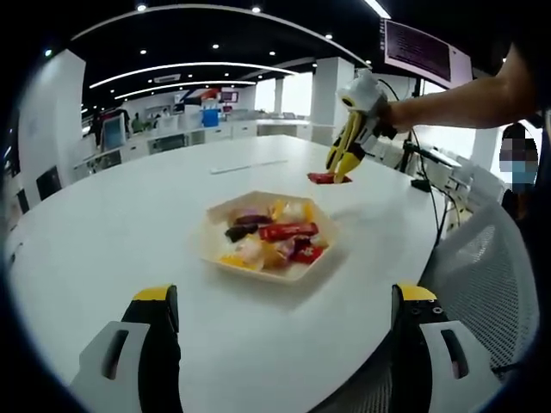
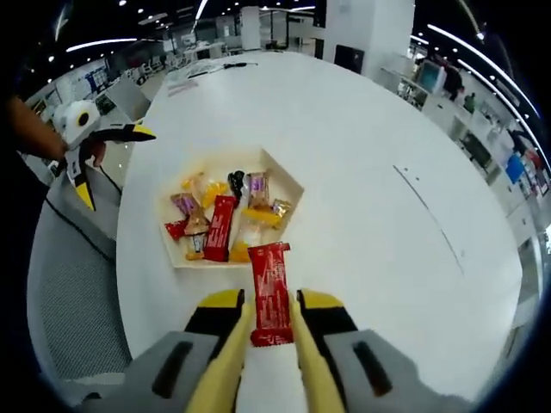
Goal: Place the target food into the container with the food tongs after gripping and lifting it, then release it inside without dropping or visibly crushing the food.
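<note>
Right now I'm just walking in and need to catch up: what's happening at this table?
A person works two handheld grippers over a white table. The right gripper is shut on a red snack bar, held just outside a hexagonal tray of wrapped snacks. The bar isn't in the tray yet. The left gripper is open, holding nothing.

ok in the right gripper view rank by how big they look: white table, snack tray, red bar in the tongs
1. white table
2. snack tray
3. red bar, though it is nearer the camera, so it looks larger than it is
</note>
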A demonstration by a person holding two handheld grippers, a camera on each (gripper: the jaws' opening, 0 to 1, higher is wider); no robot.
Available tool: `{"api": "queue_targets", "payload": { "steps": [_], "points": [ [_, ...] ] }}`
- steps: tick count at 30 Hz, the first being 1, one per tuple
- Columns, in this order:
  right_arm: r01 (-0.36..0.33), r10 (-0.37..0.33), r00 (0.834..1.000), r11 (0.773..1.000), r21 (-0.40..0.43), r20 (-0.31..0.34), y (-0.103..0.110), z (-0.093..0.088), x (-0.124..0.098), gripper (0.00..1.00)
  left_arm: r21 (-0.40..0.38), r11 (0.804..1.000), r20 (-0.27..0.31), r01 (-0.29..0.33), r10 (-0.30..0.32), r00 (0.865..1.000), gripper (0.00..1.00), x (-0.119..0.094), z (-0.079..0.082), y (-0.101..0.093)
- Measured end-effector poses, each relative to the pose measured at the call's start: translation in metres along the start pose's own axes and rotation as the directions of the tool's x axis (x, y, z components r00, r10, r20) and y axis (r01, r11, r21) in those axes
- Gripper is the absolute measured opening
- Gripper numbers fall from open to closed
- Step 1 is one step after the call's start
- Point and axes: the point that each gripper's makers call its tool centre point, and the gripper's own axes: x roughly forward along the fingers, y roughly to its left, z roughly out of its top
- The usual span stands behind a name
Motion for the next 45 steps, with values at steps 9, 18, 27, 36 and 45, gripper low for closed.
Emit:
{"api": "queue_targets", "payload": {
  "steps": [9,18,27,36,45],
  "points": [
    [-0.001,0.002,1.0,0.999,-0.033,0.029,0.008,0.032,0.008,0.23,0.009,1.0,-0.006,0.002,-0.002,1.0,1.0,0.001,-0.001,-0.001],
    [-0.021,0.025,0.998,0.998,-0.062,0.058,0.021,0.071,0.022,0.23,0.025,1.0,-0.02,0.014,-0.013,1.0,1.0,0.002,-0.003,-0.004],
    [-0.056,0.063,0.996,0.992,-0.117,0.064,0.047,0.099,0.046,0.23,0.03,0.999,-0.026,0.016,-0.015,1.0,1.0,0.003,-0.005,-0.004],
    [-0.064,0.076,0.995,0.984,-0.168,0.064,0.06,0.119,0.061,0.23,0.024,1.0,-0.023,0.006,-0.006,1.0,1.0,0.002,-0.004,-0.002],
    [-0.079,0.104,0.991,0.961,-0.266,0.083,0.069,0.146,0.067,0.24,0.027,1.0,-0.018,0.008,-0.007,1.0,1.0,0.002,-0.002,-0.003]
  ]
}}
